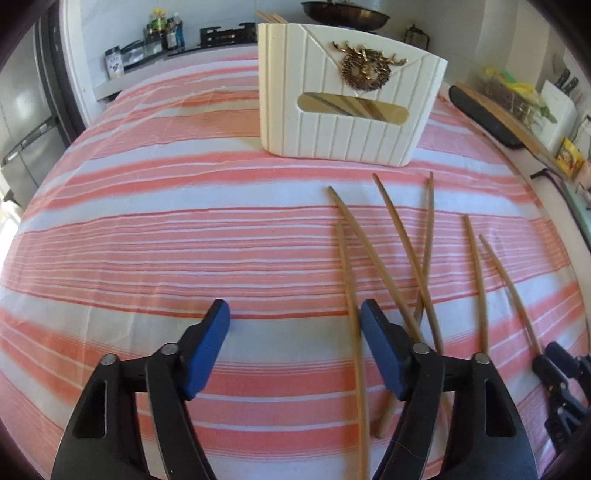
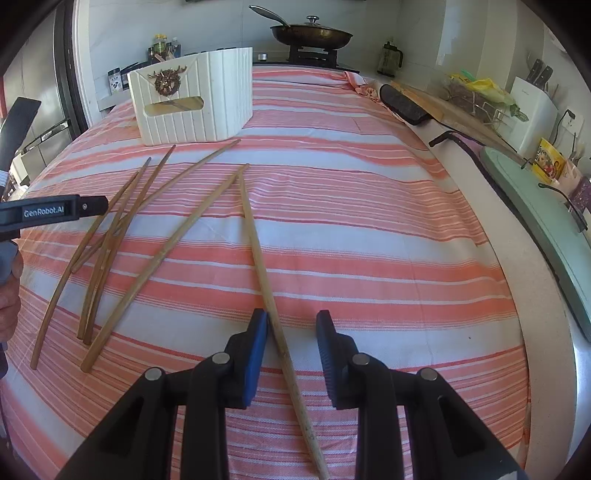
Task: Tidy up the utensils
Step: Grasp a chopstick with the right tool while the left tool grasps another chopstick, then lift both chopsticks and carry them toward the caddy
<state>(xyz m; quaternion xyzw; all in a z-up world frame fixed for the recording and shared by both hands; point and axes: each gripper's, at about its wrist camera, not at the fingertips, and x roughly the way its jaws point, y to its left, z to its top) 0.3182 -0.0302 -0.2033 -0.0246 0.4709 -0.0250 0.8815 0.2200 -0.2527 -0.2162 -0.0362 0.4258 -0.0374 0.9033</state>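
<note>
Wooden chopsticks [image 2: 110,240] lie loose on the striped cloth [image 2: 369,240], near the white holder [image 2: 192,107]. The right gripper [image 2: 291,325] is spread around one chopstick [image 2: 273,306], which touches its left pad. The left gripper [image 1: 293,314], marked "GenRobot.AI", is spread wide beside others.

Chopsticks [image 2: 110,236] lie scattered on the tablecloth [image 2: 369,221] — before the holder [image 2: 195,107], pan [image 2: 310,35] behind

Black tongs [image 1: 293,314], blue pads [image 2: 255,363]
</note>
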